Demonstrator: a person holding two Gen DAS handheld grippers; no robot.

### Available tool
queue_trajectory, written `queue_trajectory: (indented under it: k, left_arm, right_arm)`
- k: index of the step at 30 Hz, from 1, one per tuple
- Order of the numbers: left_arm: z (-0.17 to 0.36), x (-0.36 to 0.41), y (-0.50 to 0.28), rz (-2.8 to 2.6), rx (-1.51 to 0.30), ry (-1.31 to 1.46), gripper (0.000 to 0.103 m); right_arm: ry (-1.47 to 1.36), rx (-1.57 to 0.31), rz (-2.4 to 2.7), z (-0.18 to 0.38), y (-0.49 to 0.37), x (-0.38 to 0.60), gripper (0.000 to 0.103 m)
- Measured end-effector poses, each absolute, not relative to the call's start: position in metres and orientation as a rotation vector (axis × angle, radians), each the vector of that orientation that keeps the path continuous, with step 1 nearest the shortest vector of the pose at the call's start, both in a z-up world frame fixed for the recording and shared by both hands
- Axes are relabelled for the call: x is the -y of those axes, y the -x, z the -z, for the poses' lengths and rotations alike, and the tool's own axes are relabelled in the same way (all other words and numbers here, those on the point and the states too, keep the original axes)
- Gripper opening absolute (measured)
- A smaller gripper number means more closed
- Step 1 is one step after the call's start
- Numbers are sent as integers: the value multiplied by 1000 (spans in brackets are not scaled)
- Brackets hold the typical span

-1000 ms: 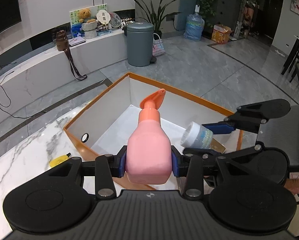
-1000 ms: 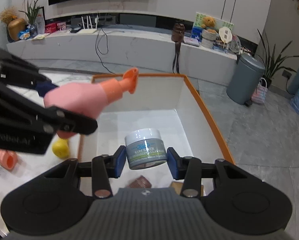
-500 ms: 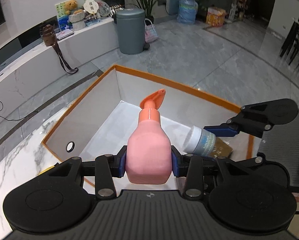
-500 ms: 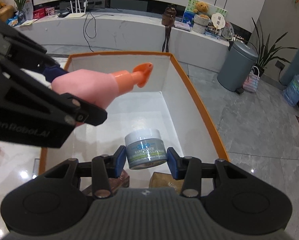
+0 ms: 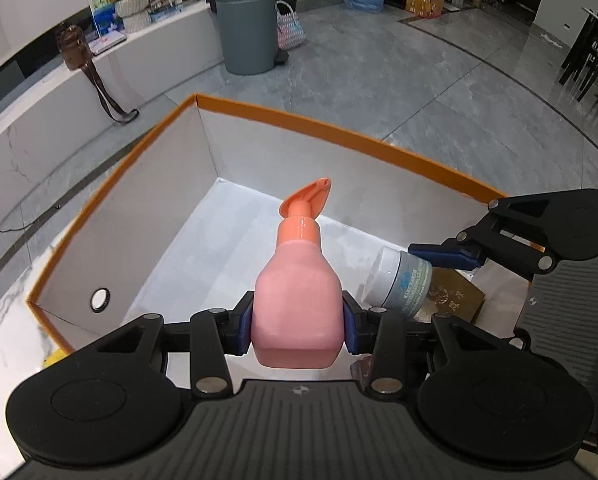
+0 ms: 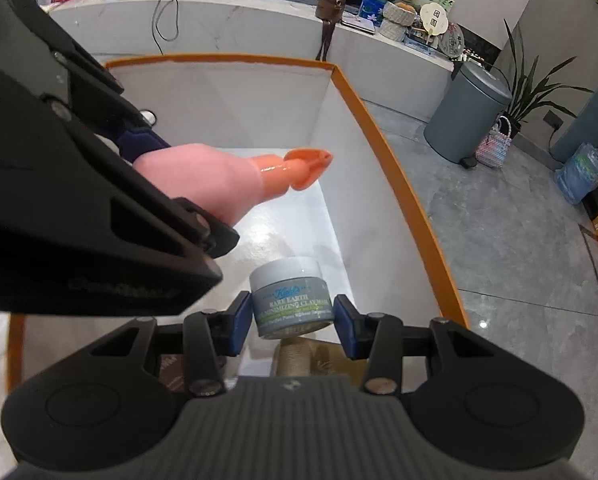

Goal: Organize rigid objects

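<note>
Left wrist view: the left gripper (image 5: pixel 297 326) has its fingers clamped on the base of a pink pump bottle (image 5: pixel 297 300), whose orange nozzle points forward over the white floor of an orange-rimmed box (image 5: pixel 339 136). Beside it, the right gripper (image 6: pixel 291 324) grips a grey clay-mask jar (image 6: pixel 290 304) by its sides, held above a gold packet (image 5: pixel 455 296) in the box's near corner. The box sits on a marble desk (image 5: pixel 7 320).

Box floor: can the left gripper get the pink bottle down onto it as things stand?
Probably yes. The left gripper holds the pink bottle over bare box floor; the right gripper with the jar hangs off to one side, apart.
</note>
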State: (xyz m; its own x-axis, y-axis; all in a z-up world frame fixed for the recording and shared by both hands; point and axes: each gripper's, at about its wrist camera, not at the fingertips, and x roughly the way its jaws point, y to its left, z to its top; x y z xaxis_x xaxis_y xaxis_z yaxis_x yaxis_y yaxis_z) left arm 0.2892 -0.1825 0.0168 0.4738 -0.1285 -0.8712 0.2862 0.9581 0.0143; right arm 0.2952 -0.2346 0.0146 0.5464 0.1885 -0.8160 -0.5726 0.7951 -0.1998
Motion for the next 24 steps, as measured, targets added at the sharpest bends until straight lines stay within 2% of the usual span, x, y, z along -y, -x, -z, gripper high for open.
queue_trajectory:
  k: [24]
  left_arm:
    - [20,181,-317,214,-1172,-101,47]
  right_arm:
    - [604,-933,-428,10,-314,224,43]
